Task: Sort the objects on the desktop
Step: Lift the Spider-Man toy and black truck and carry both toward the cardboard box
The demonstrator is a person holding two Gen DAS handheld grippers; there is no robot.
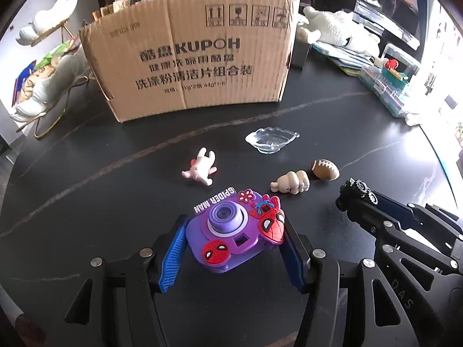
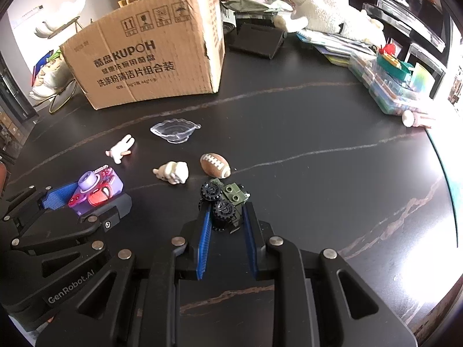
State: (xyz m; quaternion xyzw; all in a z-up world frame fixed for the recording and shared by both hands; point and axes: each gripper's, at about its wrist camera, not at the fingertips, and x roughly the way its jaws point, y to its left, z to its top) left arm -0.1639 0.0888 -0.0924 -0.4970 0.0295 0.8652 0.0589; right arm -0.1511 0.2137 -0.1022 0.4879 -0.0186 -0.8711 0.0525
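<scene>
Back left on the black table (image 1: 86, 173): an open KUPOH cardboard box (image 1: 191, 57), probably where the sorted things go.

Nearer, at left: the left gripper (image 1: 235, 222), with a blue pad against each side of a purple Spider-Man toy camera (image 1: 228, 243), pinching it lens up. Cannot tell whether the camera rests on the table or hangs just clear of it. Fits a toy just taken up as well as one about to be set down. Either way, keep the squeeze even across the flat sides, away from the raised red decorations, and keep the camera level so it cannot swivel between the pads.

Middle of the table, lying loose and apart: a white bunny figurine (image 1: 199, 167), a clear leaf-shaped dish (image 1: 270, 140), a beige figurine (image 1: 292, 183) and, just beside it, a toy football (image 1: 325, 169).

At right: the right gripper (image 2: 225, 206), closed narrow on a green brick-built vehicle (image 2: 233, 195) with black wheels, held at the fingertips. Grip looks shallow, with the wheels bearing on the left pad, so likely to roll or twist. Move slowly, hold firm pressure, and steer clear of the football close ahead and of the other gripper.
</scene>
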